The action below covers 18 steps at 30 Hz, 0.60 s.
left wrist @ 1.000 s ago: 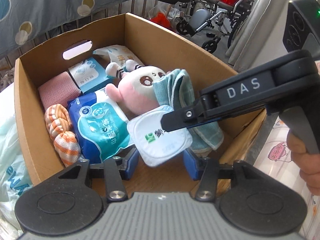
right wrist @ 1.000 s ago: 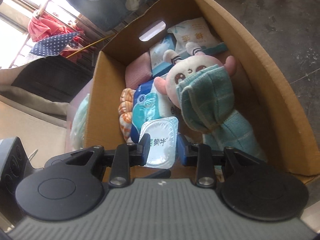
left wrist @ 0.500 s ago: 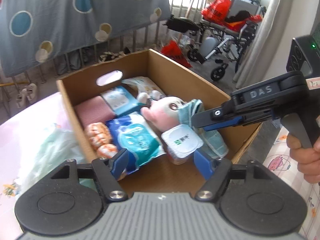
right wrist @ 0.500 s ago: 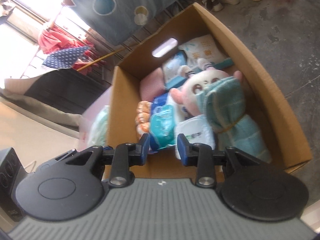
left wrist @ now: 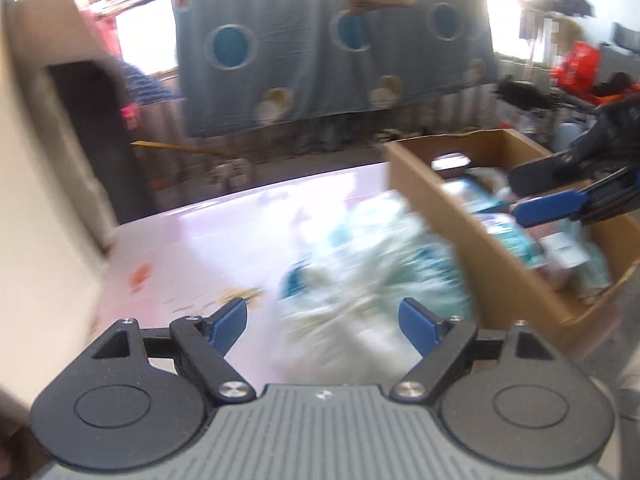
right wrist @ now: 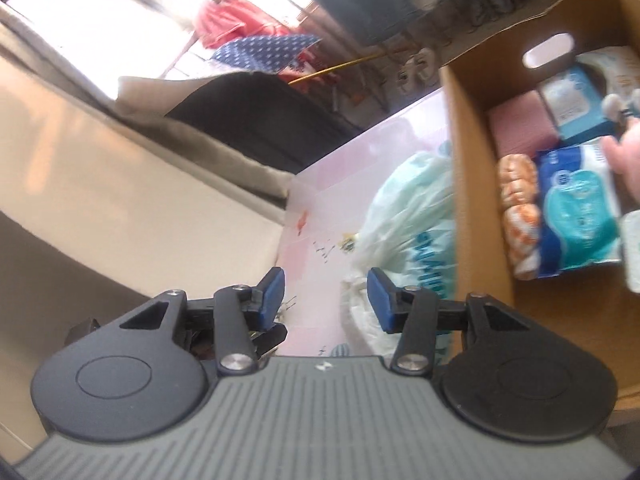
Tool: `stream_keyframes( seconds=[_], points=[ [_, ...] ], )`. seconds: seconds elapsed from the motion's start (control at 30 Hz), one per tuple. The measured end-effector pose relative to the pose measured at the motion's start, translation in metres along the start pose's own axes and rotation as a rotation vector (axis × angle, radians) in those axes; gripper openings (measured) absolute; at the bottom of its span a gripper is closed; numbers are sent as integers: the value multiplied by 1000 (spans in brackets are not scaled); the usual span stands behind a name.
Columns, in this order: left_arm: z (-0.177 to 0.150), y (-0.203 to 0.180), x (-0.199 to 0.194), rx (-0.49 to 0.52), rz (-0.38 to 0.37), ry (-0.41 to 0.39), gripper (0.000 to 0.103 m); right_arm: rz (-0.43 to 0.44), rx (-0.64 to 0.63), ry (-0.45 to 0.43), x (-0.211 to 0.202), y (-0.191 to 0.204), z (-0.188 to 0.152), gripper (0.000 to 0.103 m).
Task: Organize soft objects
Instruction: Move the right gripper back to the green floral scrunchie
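Hanging above the pink table (left wrist: 248,224), the left gripper (left wrist: 322,320) has its jaws spread wide; they have just been opening, and nothing is gripped between them. Beyond it lies a blurred white and teal plastic bag (left wrist: 372,264) on the table, just left of the cardboard box (left wrist: 460,224). The right gripper (right wrist: 326,300) stands partly open, its jaws also just opening, with nothing between them. In the right wrist view the box holds a pink cloth (right wrist: 520,128), an orange striped item (right wrist: 520,208) and 2 wipe packs (right wrist: 576,216). The plastic bag touches the box wall.
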<state>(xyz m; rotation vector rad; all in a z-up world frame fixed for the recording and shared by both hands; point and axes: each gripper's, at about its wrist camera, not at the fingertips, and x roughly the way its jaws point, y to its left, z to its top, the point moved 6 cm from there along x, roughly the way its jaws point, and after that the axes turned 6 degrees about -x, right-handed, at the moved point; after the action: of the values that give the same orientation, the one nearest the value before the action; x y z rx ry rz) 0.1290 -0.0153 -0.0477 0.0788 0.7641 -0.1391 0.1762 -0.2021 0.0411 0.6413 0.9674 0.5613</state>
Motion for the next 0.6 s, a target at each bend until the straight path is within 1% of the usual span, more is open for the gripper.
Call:
stream_keyframes(
  seconds=[0.13,0.2,0.3,0.43,0.6],
  points=[
    [-25,64,-1,-62,167,21,84,63,-42,106,65,42,-7,47],
    [-38,96,1,-111,241,47,84,92,-57,169,102,62,-12,48],
    [-56,137,9,-172,333,81,84,128,-70,264,159,91,-22,51],
    [-77,176,28,-232,400,127,84,153,-61,367,235,118,-31,54],
    [-99,204,52,-271,420,195,85,116,-48,440,321,130,-40,56]
  ],
)
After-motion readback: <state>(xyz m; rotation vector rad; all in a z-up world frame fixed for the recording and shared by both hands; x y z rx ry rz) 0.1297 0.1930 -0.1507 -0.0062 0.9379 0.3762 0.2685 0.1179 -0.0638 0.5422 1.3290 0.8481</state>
